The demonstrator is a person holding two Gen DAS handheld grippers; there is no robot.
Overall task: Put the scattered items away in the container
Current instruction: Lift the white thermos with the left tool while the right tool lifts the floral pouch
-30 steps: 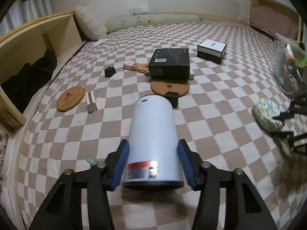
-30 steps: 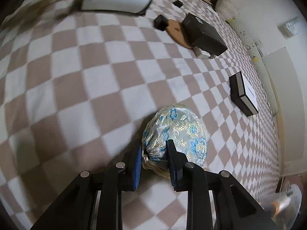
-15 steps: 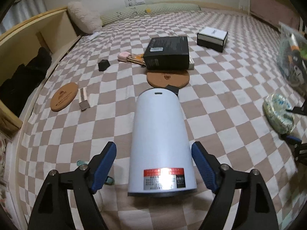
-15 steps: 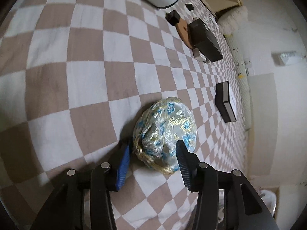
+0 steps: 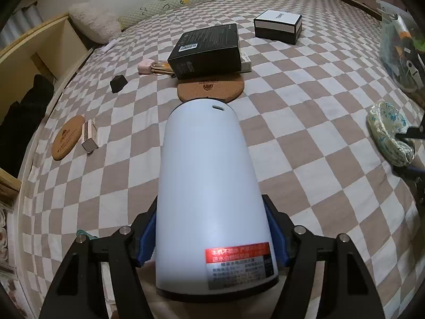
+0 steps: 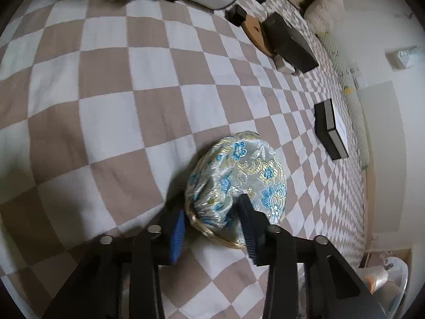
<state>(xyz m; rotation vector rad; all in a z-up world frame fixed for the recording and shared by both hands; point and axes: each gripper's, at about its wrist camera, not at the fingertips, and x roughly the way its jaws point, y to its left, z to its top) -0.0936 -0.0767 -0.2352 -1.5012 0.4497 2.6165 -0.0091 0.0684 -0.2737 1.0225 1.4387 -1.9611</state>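
White cylinder (image 5: pixel 209 194), lying on checked bed (image 5: pixel 305 138) near cork coaster (image 5: pixel 209 90): left gripper (image 5: pixel 212 235) jaws just closing onto its base, brocade pouch (image 6: pixel 236 183) pinched by right gripper (image 6: pixel 212 223); seat both grips squarely before lifting.

Home bedroom, checkered bed cover (image 5: pixel 305 143), long pillow (image 5: pixel 186 1), wooden side shelf (image 5: pixel 39 50)
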